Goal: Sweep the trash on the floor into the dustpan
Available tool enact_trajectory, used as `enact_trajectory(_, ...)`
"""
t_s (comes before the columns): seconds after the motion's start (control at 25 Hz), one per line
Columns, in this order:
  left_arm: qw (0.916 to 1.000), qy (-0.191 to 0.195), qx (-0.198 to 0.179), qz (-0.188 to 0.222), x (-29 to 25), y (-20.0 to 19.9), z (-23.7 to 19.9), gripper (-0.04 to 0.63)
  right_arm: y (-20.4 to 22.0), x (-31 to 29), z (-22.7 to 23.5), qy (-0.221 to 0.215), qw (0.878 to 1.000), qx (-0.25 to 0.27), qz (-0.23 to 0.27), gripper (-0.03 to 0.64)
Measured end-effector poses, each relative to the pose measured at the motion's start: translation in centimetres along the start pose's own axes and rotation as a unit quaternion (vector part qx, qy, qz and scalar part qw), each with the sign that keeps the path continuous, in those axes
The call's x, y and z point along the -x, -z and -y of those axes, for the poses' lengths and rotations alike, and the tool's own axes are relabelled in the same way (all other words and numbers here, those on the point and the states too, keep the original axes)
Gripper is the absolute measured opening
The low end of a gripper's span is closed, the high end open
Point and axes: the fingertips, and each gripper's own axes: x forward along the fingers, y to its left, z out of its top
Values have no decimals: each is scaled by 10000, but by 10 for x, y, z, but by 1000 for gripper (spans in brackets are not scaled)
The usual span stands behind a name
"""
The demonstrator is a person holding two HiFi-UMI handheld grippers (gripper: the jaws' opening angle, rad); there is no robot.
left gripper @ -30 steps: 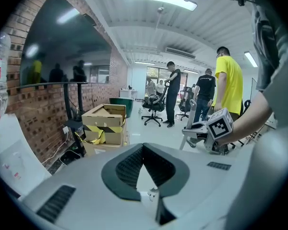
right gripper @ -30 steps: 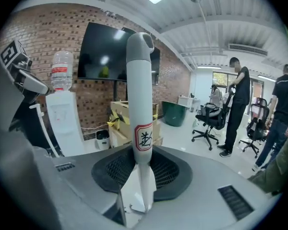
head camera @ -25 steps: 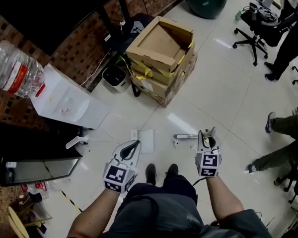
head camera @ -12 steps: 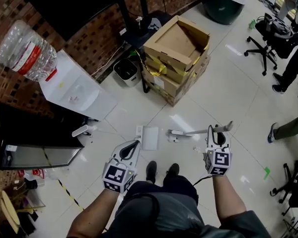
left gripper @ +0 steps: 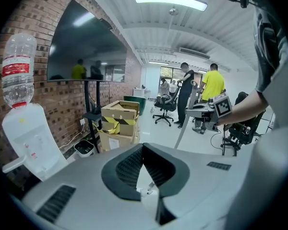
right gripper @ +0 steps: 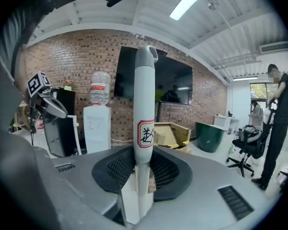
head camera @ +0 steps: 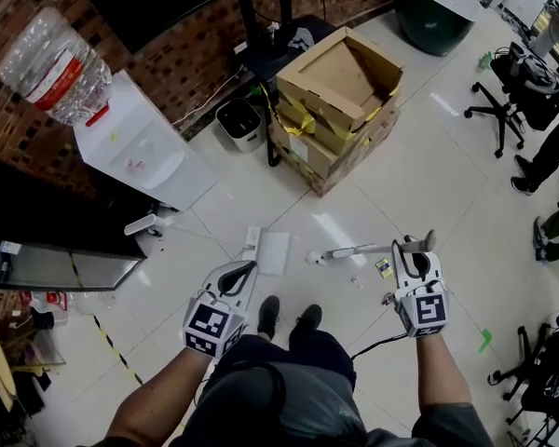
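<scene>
Trash bits (head camera: 383, 267) are lying on the floor near my right gripper (head camera: 415, 250), and I am squeezing the broom (head camera: 363, 249) tight in it, its stick pointing left toward the dustpan (head camera: 273, 251).

Bright ceiling strip lights (left gripper: 170, 1), glare on glossy floor (head camera: 335, 226), fisheye bending, dark corners.

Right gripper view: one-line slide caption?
Right gripper clamped on a white broom handle, brick wall and water dispenser behind.
</scene>
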Motion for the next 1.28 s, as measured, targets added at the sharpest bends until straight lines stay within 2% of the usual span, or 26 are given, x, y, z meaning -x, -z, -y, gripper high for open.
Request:
enact_trajectory(0.16,9998,1,50,-171,-6,7,15,6,19,5,14,-399,9991,133,-72,94)
enact_trajectory(0.24,9999,-2,98,-101,-13,5,20,6,31,0,18,-588,9978,267,-172,95)
enact_trajectory(0.32,9997,-162,160,34,-21,4,14,6,39,-14,14,-886,9950,408,-216,95)
enact_trajectory(0.44,9986,-462,236,117,-36,10,2,6,55,-32,-2,-1441,9866,651,-412,95)
enact_trajectory(0.76,9961,-771,428,95,-64,26,-47,6,91,-65,-47,-2381,9612,1165,-764,94)
enact_trajectory(0.88,9949,-871,487,110,-68,28,-64,6,91,-71,-58,-2592,9532,1302,-851,94)
enact_trajectory(1.08,9947,-795,646,9,-77,42,-68,6,89,-70,-63,-2733,9485,1278,-961,94)
enact_trajectory(1.28,9941,-668,807,286,-82,51,-67,10,89,-65,-84,-3035,9372,1369,-1038,94)
